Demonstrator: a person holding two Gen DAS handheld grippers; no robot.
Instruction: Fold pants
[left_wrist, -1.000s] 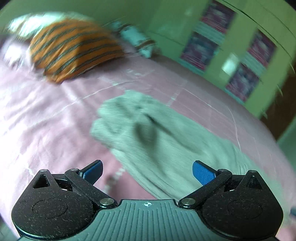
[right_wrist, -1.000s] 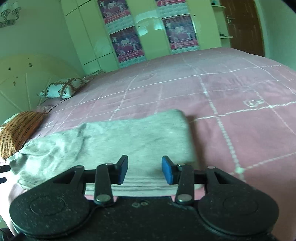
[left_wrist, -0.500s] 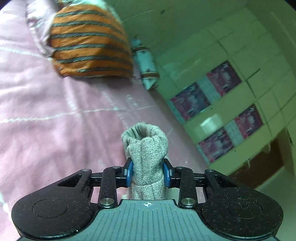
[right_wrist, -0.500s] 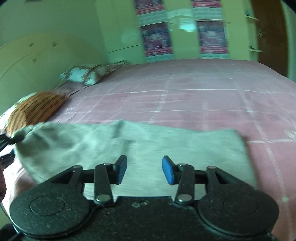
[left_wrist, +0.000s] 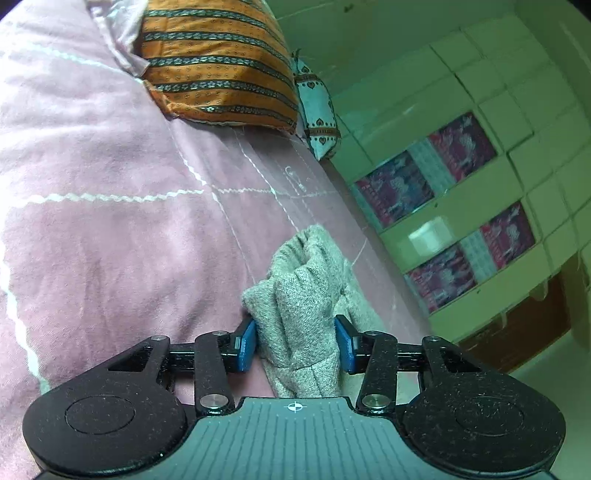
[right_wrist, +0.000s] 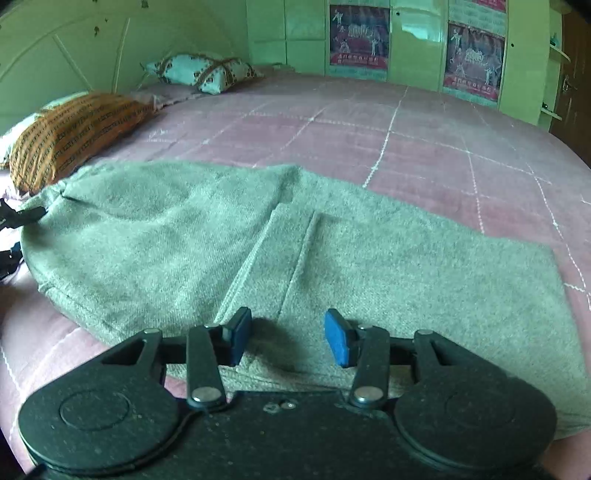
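the grey knitted pants (right_wrist: 280, 254) lie spread across the pink quilted bedcover with white stitched lines (right_wrist: 424, 147), one leg end running off to the right and the other bunched toward the left edge of the right wrist view. only the left wrist view shows what happens at that bunched end: a gathered wad of the pants (left_wrist: 299, 314) stands between the blue pads (left_wrist: 245, 345) of the left gripper (left_wrist: 295, 345), whose jaws are opening; the cloth fills the gap and both pads touch it. the right wrist view shows that gripper only as black parts (right_wrist: 22, 216) at the far left edge by the puckered fabric. the right gripper (right_wrist: 288, 338) hovers over the near hem with its jaws partly spread and nothing between them, its shadow on the cloth. both views show the orange striped pillow (left_wrist: 218, 62) and the pale blue patterned pillow (right_wrist: 201, 72) at the head of the bed; the green cupboard doors with dark posters (right_wrist: 360, 37) stand behind.
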